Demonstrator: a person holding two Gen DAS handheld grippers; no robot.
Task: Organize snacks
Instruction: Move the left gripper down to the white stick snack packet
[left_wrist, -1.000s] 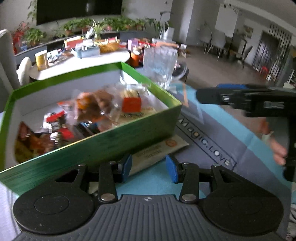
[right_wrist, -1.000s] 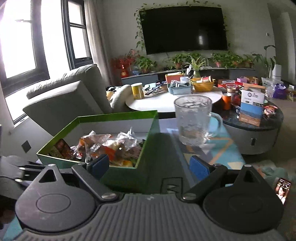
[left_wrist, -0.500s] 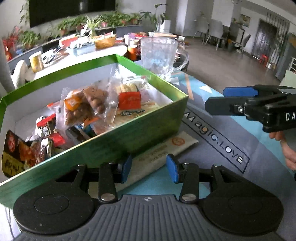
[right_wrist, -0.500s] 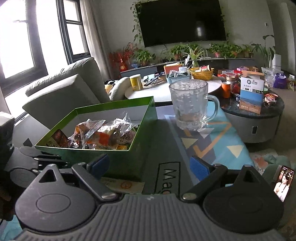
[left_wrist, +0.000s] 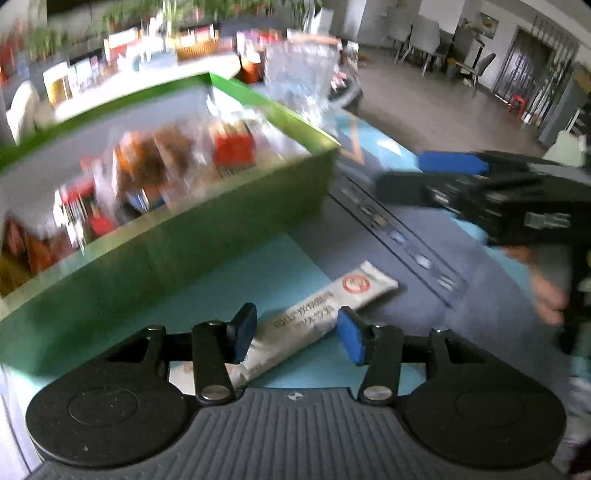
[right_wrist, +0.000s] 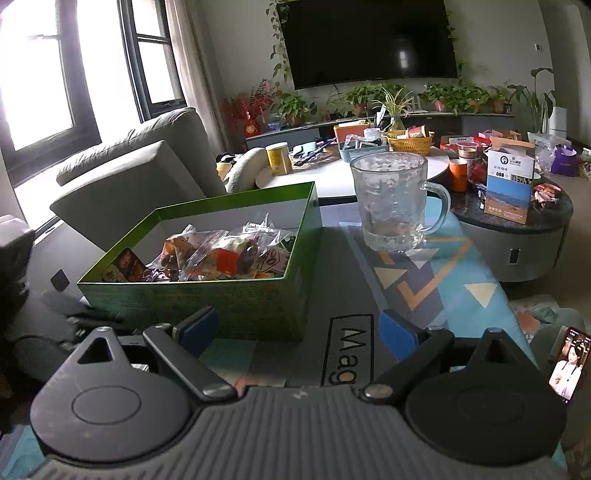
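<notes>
A green box (left_wrist: 177, 240) (right_wrist: 236, 299) filled with wrapped snacks stands on the patterned table mat. A long white snack sachet (left_wrist: 314, 314) with a red logo lies flat on the mat beside the box. My left gripper (left_wrist: 295, 332) is open, low over the sachet, with the sachet's near end between its blue pads, untouched. My right gripper (right_wrist: 299, 332) is open and empty, in front of the box's near corner. It also shows in the left wrist view (left_wrist: 480, 184), to the right of the box.
A glass mug (right_wrist: 391, 203) stands on the mat behind the box. A white round table (right_wrist: 332, 173) with clutter, a dark round table (right_wrist: 517, 218) with a carton, and a grey sofa (right_wrist: 129, 173) lie beyond. A phone (right_wrist: 567, 363) is at far right.
The left gripper has pulled back from the box, so the whole sachet now shows between its pads; its view is motion-blurred. The right gripper has backed away and risen a little.
</notes>
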